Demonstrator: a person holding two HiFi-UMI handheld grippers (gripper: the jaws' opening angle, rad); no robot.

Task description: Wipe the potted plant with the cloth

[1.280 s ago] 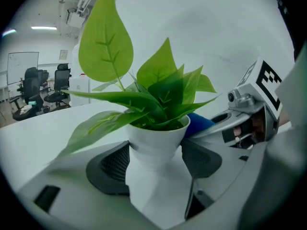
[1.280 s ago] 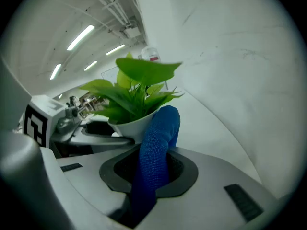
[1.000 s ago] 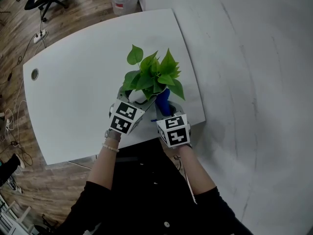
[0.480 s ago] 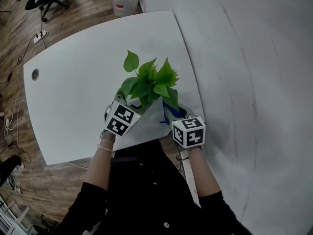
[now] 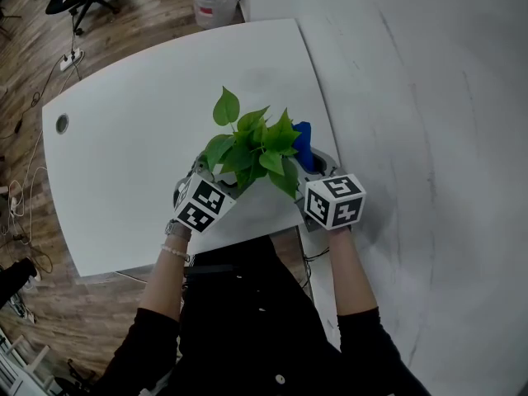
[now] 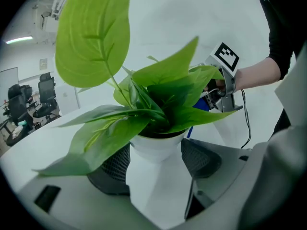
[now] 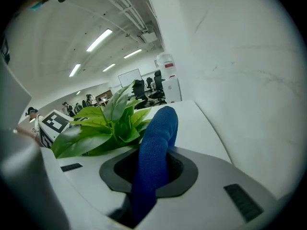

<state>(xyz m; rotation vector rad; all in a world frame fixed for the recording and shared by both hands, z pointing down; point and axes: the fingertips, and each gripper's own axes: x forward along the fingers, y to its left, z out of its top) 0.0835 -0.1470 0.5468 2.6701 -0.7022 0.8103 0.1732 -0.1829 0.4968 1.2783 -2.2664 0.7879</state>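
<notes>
The potted plant (image 5: 256, 143) stood near the front edge of the white table (image 5: 140, 114), just in front of the person. The left gripper (image 6: 157, 163) had its two dark pads on either side of the white pot (image 6: 154, 146), low under the rim. They seemed to press on it, so I judged that this gripper was clamped on the pot to steady it. The right gripper (image 7: 148, 171) had its jaws closed tight on a blue cloth (image 7: 157, 138), which rose out of them like a thick rolled finger. In the head view the cloth was at the right side of the green leaves (image 5: 243, 151), just beside them. Whether it really touched a leaf, I could not tell.

The step in hand was, in my judgement, the wiping of the leaves on the right side. To do it well, the free end of the cloth should be laid flat on one leaf and drawn from the stalk toward the tip with only light pressure, because the leaves were thin on slender stalks and would likely bend or tear. The left gripper should hold the pot firm and upright, since it stood close to the table edge and a sideways push could tip it. For the far leaves, turning the pot seemed safer than reaching through the foliage.
</notes>
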